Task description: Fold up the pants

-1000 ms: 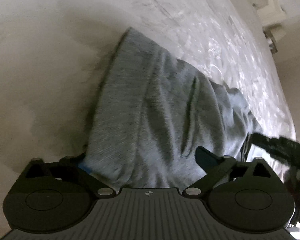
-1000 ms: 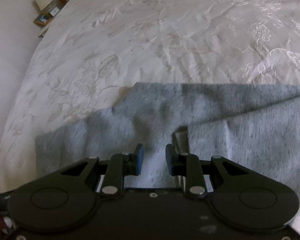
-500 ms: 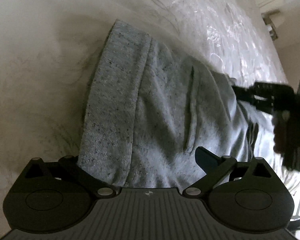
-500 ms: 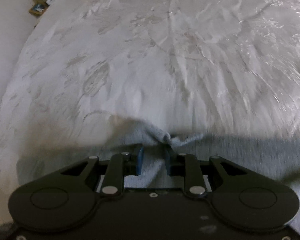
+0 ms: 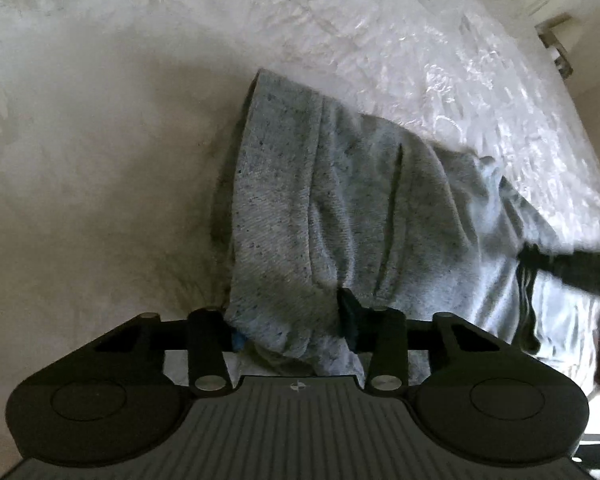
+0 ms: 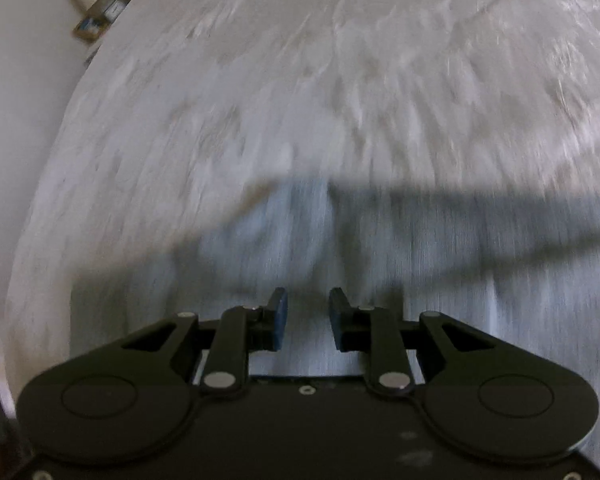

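The soft grey knitted pants (image 5: pixel 340 208) lie rumpled on the pale embroidered bedspread (image 5: pixel 100 160); they look light and floppy, best taken by a bunched edge. The left gripper (image 5: pixel 290 326) is closing on just such a bunch. The right gripper (image 6: pixel 308 318) is opening above the cloth, nothing between its jaws. Bare bedspread lies all around.
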`<act>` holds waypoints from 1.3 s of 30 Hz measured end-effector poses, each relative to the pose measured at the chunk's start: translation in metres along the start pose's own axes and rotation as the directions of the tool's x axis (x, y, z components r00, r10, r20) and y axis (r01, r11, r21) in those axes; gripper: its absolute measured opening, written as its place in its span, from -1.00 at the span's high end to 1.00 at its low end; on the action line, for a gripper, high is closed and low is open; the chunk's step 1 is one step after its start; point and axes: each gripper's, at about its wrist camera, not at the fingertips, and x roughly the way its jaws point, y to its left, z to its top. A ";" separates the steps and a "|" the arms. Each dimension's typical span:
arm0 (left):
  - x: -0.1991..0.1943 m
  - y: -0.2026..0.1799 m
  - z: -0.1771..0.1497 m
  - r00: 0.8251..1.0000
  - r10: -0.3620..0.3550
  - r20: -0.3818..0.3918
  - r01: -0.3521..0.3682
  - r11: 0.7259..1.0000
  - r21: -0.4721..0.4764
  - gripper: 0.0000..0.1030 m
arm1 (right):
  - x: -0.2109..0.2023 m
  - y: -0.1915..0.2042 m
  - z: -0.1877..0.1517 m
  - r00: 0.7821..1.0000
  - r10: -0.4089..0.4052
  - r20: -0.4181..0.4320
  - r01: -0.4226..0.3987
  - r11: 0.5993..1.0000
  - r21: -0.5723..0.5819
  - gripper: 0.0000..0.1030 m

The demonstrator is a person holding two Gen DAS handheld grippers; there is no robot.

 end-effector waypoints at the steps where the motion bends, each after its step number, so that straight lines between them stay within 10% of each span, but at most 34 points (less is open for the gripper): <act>1: -0.003 -0.002 -0.001 1.000 -0.001 0.012 0.000 1.000 0.003 0.26 | -0.003 0.001 -0.013 1.000 0.002 -0.018 -0.002 1.000 -0.010 0.51; 9: -0.039 -0.022 -0.006 0.993 -0.035 0.110 0.027 0.997 0.074 0.35 | 0.000 0.003 -0.116 0.985 -0.013 -0.169 0.009 1.000 -0.026 0.52; 16: -0.074 -0.085 -0.009 0.971 -0.104 0.214 0.046 0.965 0.260 0.44 | -0.021 -0.002 -0.119 0.991 0.031 -0.128 -0.034 0.999 -0.024 0.51; 24: -0.031 -0.164 -0.019 0.968 -0.195 0.158 0.112 0.899 0.424 0.44 | -0.061 -0.032 -0.099 0.998 0.052 -0.036 -0.052 0.999 -0.009 0.48; 35: -0.022 -0.132 -0.045 0.979 -0.136 0.153 0.090 0.958 0.274 0.38 | -0.087 -0.039 -0.062 0.999 0.044 0.017 -0.042 0.995 -0.089 0.48; 39: -0.046 -0.076 -0.037 0.969 -0.084 0.234 0.056 0.991 0.123 -0.28 | -0.076 -0.019 -0.056 0.998 0.056 -0.005 -0.056 0.991 -0.124 0.48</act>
